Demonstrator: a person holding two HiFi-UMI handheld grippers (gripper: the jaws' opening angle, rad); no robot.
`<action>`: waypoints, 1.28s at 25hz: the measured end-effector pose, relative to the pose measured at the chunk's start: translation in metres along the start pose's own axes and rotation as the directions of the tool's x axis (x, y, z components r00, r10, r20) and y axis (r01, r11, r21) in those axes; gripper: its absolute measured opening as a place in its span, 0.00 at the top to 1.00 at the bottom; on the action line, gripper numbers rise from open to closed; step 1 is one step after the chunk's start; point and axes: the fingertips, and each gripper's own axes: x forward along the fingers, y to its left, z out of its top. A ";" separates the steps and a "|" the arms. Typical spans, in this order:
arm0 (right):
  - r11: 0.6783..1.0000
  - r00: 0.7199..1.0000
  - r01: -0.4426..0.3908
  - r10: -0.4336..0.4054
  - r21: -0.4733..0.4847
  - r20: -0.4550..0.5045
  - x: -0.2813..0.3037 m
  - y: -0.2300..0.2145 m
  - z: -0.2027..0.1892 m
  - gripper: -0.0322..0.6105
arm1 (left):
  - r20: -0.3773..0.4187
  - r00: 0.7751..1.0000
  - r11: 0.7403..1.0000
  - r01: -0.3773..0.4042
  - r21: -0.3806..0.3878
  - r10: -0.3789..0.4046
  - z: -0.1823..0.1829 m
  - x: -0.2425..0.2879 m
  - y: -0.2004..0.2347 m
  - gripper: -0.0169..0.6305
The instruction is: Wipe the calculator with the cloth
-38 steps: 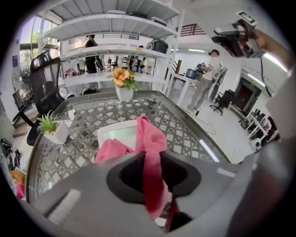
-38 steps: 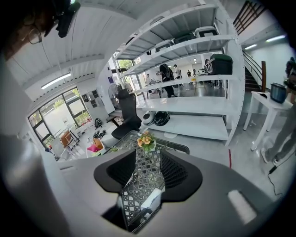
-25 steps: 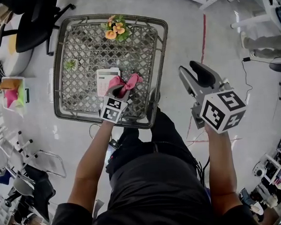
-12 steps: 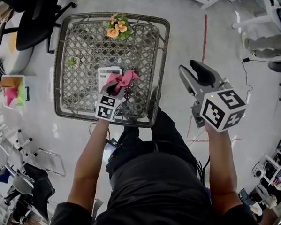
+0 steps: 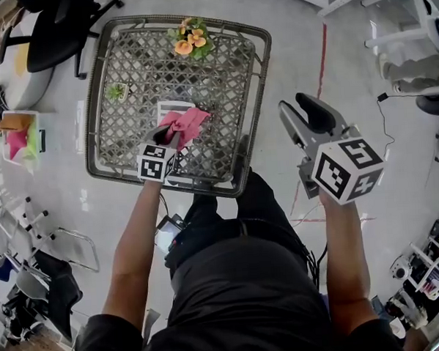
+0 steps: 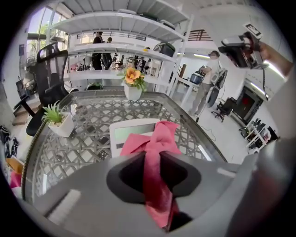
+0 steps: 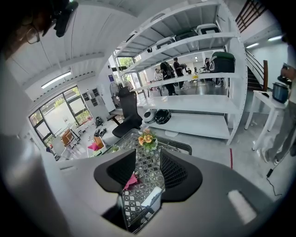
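Meanwhile, the left gripper [image 6: 152, 162] pinches a crumpled pink cloth [image 6: 155, 139] between its jaws, its loose end draped over the white, rectangular calculator [image 6: 124, 134] on the woven lattice table [image 5: 108, 147]. The cloth hides the keys; only a pale green display shows, with no writing readable. The right gripper [image 5: 310, 120], jaws spread and empty, hangs beside the table.

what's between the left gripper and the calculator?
Only the pink cloth. The left gripper is shut on it, and its free end lies over the calculator. The left gripper view shows this best, and the head view agrees.
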 end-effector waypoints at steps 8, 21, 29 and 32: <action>1.000 1.000 -0.010 0.010 -0.006 -0.007 0.006 0.007 -0.003 0.70 | -0.010 0.998 0.998 -0.056 -0.014 0.056 -0.020 -0.008 0.033 0.76; 1.000 1.000 -0.011 0.010 -0.003 -0.012 0.008 0.009 -0.005 0.70 | -0.034 0.986 0.984 -0.167 -0.058 0.165 -0.030 -0.036 0.080 0.76; 1.000 1.000 -0.011 0.011 0.000 -0.010 0.006 0.007 -0.005 0.70 | -0.002 0.976 0.975 -0.219 0.032 0.219 -0.008 -0.050 0.070 0.76; 1.000 1.000 -0.009 0.009 0.002 -0.012 0.005 0.005 -0.006 0.70 | -0.023 0.981 0.979 -0.188 0.080 0.191 -0.012 -0.039 0.052 0.76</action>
